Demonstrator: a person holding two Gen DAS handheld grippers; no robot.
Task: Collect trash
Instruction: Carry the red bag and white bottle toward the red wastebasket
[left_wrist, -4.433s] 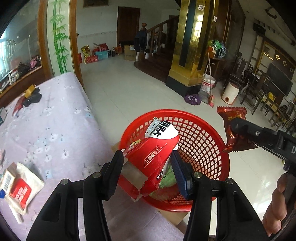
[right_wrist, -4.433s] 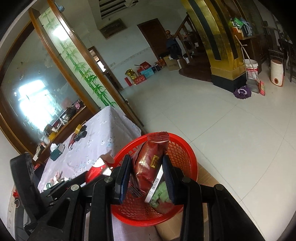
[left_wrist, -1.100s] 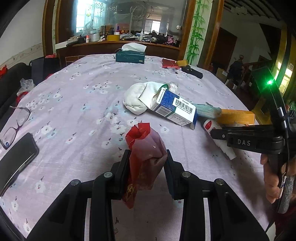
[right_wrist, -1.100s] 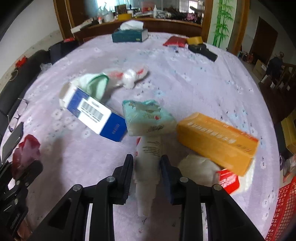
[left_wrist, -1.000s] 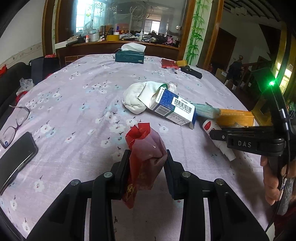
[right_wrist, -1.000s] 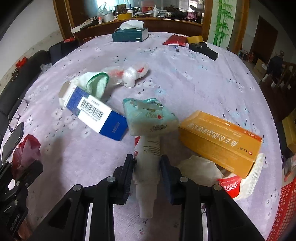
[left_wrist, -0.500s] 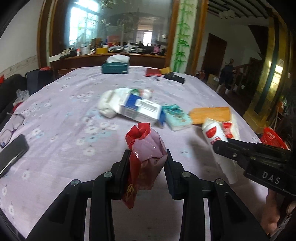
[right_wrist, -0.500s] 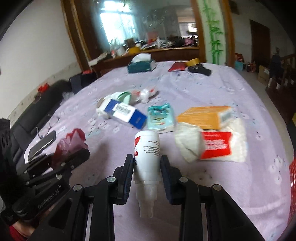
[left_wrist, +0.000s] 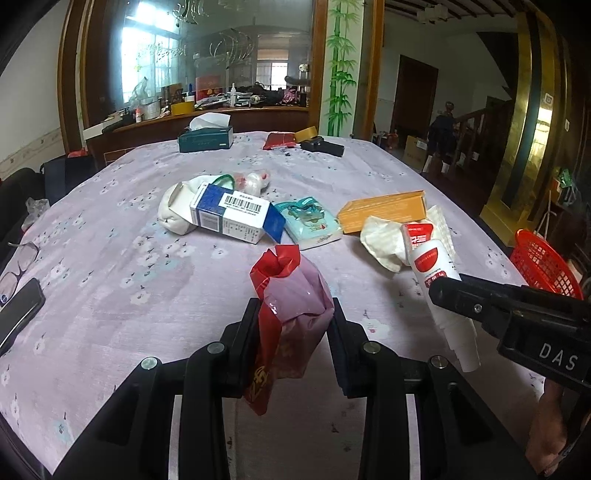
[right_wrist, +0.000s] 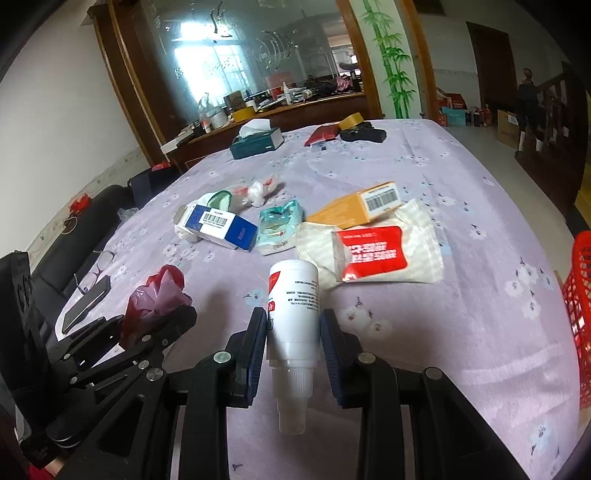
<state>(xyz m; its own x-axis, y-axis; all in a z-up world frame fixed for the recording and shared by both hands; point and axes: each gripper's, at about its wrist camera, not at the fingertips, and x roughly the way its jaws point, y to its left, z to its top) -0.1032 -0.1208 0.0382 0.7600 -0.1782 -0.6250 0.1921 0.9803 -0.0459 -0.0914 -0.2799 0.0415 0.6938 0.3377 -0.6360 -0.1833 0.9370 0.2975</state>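
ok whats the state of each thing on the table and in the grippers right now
left hand-held gripper: shut on red bag
red bag: crumpled, held off table
right hand-held gripper: shut on white bottle
white bottle: held, nozzle toward the camera
blue box: lying, end flap open
orange box: lying flat
tissue box: tissue sticking out
red basket: beside table edge

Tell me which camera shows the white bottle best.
The right wrist view: the white bottle sits centred in the right claw, whole, cap towards the camera. The left wrist view shows it from the side, partly behind a finger.

Home: clothed table, staircase
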